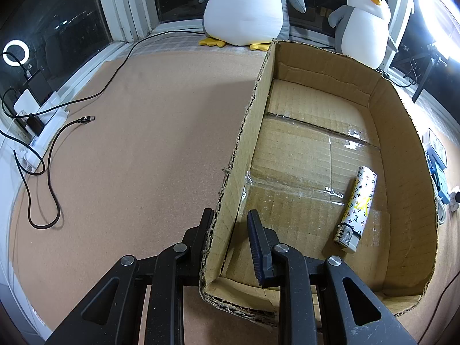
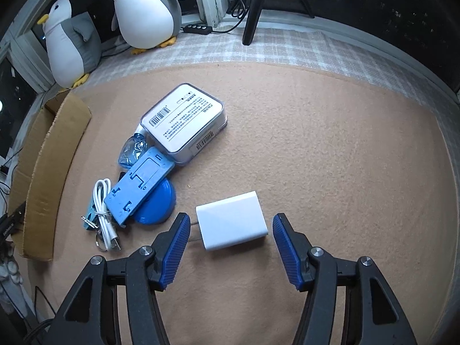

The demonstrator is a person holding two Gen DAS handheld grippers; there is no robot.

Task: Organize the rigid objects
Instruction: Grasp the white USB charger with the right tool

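An open cardboard box point(image 1: 402, 149) lies on the tan mat, with a patterned white lighter point(image 1: 358, 210) on its floor. My left gripper point(image 1: 230, 221) is open and straddles the box's left wall, one finger outside and one inside. In the right wrist view a white charger block point(image 2: 231, 224) lies flat between the fingers of my open right gripper point(image 2: 231, 219), touching neither. Left of it is a pile: a white boxed item in a clear case point(image 2: 184, 123), a blue phone stand point(image 2: 138, 184) on a blue disc point(image 2: 162, 205), a coiled white cable point(image 2: 103, 212) and a clear blue piece point(image 2: 132, 149).
The box's outer wall point(image 2: 49, 166) stands at the left edge of the right wrist view. Plush penguins point(image 1: 247, 8) point(image 2: 146, 8) sit on the windowsill. A black USB cable point(image 1: 51, 155) and a power strip point(image 1: 43, 126) lie at the mat's left side.
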